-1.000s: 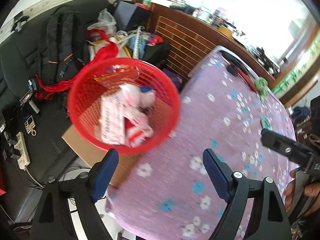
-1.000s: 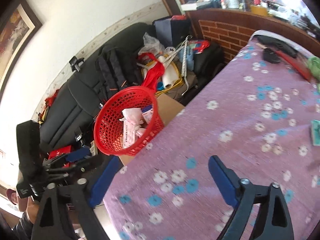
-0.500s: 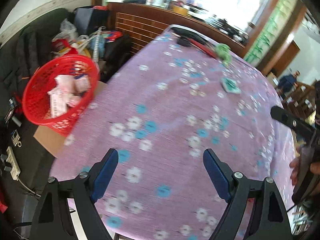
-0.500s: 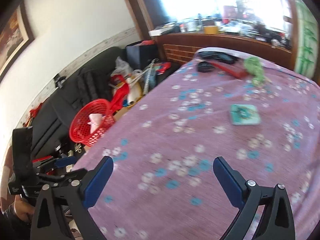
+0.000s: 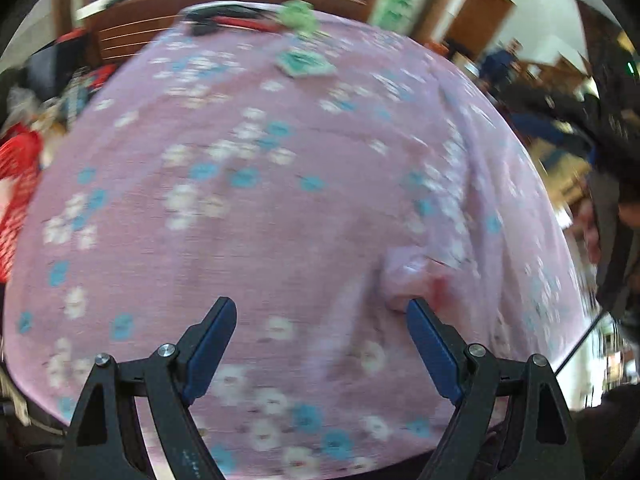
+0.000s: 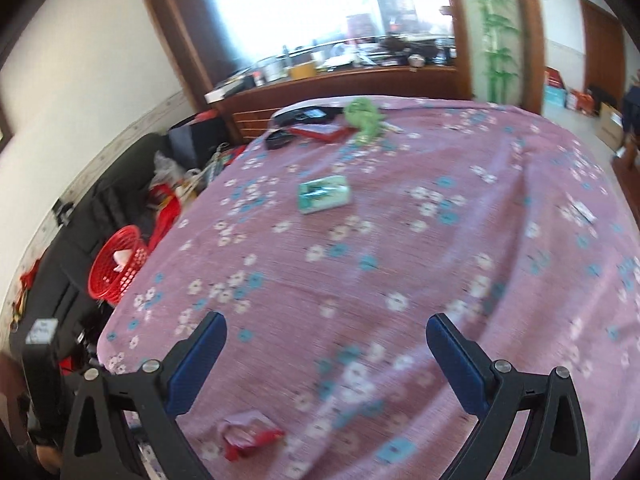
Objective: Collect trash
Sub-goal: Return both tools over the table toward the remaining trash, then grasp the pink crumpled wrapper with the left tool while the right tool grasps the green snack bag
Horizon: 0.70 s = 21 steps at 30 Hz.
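A crumpled pink-and-red wrapper (image 5: 412,280) lies on the flowered purple bedspread (image 5: 280,208), just off the right fingertip of my left gripper (image 5: 320,316), which is open and empty. The right wrist view shows the same wrapper (image 6: 248,434) low and left, behind the tips of my right gripper (image 6: 326,332), also open and empty. A green packet (image 6: 324,194) rests mid-bed, and a small white scrap (image 6: 582,210) lies near the right side. The red trash basket (image 6: 118,264) with paper in it stands off the bed's left edge, and shows as a red blur (image 5: 16,184) in the left wrist view.
A green crumpled cloth (image 6: 362,118), a red book (image 6: 320,132) and black items sit at the bed's far end by a wooden counter. Bags and clutter fill the dark sofa (image 6: 100,208) on the left. The person's hand (image 5: 592,232) and dark sleeve are at the right.
Both views have swung away from the red basket and across the bed to the right. The basket has slid to the left edge, and the pink-and-red wrapper has come into view.
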Tool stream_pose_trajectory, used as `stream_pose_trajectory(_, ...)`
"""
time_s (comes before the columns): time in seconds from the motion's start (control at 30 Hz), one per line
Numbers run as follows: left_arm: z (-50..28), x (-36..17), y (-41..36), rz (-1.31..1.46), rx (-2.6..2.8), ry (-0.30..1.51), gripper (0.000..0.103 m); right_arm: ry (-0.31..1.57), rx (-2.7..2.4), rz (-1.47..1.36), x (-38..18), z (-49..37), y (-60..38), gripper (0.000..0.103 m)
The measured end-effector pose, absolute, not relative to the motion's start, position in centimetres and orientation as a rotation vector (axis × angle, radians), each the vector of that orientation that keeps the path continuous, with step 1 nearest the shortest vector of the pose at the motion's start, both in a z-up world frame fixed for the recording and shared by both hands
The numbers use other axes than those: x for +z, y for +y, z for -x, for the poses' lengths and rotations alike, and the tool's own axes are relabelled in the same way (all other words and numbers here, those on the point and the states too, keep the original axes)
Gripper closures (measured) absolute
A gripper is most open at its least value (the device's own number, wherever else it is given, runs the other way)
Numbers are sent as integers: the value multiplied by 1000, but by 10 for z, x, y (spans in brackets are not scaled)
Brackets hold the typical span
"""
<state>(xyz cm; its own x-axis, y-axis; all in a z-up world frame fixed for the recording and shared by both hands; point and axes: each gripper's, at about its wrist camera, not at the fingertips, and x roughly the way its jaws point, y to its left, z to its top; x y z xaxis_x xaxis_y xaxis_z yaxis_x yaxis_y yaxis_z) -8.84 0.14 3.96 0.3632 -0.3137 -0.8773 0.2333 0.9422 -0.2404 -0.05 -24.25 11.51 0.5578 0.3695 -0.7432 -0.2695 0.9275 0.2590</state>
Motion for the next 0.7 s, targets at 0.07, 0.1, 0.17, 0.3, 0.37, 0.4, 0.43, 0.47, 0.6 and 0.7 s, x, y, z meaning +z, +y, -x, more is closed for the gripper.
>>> stream_pose_trajectory(0.07,89,38,-15,67,-403,1154,16,903,359,-133,114,5,-253,2)
stream_pose_trajectory(0.1,88,38,-25,58,-435,1156,16,903,349,-141,114,6,-259,2)
stream_pose_trajectory(0.17,86,37,-43,33,-482,1157,16,901,340,-151,114,7,-266,2)
stream_pose_trajectory(0.3,76,25,-63,10,-515,1188,16,904,329,-155,113,5,-272,2)
stream_pose_trajectory(0.37,67,19,-64,31,-500,1201,16,909,333,-156,113,1,-270,2)
stream_pose_trajectory(0.4,64,18,-63,40,-494,1199,18,912,337,-155,112,0,-268,2)
stream_pose_trajectory(0.43,62,16,-61,44,-491,1200,28,916,343,-153,112,-2,-265,2)
stream_pose_trajectory(0.47,60,14,-60,44,-488,1205,46,918,350,-150,111,-4,-262,2)
stream_pose_trajectory(0.6,56,7,-46,84,-504,1220,61,932,380,-136,108,-21,-245,2)
stream_pose_trajectory(0.7,55,10,-29,118,-478,1207,61,931,405,-115,107,-37,-227,2)
